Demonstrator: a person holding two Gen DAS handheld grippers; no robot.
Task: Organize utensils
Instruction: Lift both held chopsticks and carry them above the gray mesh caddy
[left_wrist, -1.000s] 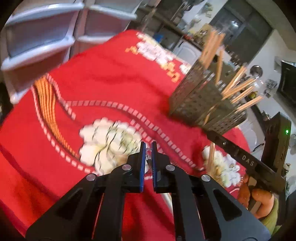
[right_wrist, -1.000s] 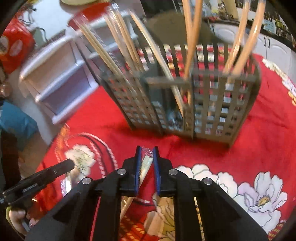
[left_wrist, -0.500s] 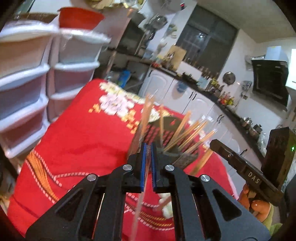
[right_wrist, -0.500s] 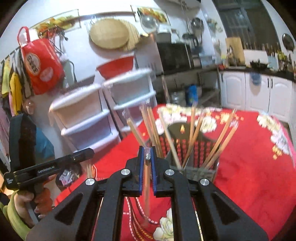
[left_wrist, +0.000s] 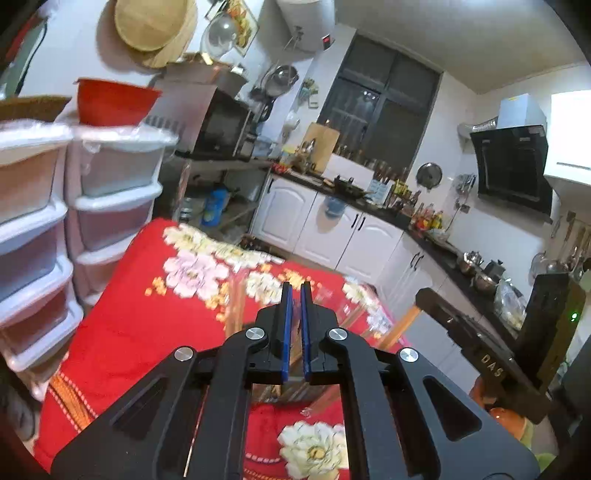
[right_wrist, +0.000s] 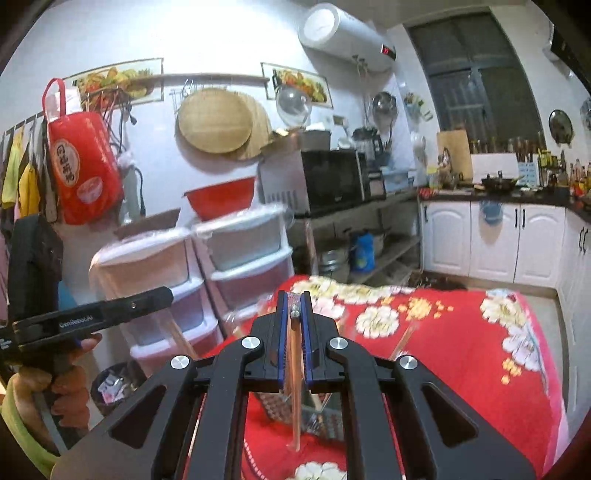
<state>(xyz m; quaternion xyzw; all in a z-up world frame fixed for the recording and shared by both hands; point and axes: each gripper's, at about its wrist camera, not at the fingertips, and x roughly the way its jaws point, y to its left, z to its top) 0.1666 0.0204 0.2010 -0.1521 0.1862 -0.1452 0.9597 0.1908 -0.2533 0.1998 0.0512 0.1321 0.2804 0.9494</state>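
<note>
Both grippers had risen from tabletop level, the right gripper (right_wrist: 294, 312) clamped on a wrapped chopstick (right_wrist: 294, 373) hanging above the holder (right_wrist: 317, 415), the left gripper (left_wrist: 294, 314) nearly closed, its grip unclear.

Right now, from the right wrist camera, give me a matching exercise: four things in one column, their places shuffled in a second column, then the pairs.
1. chopsticks
2. red bowl
3. red bag
4. water heater

A. on top of the plastic drawers
B. mounted high on the wall
C. clamped in the right gripper
D. hanging at the far left

Pairs: 1-C, 2-A, 3-D, 4-B
</note>
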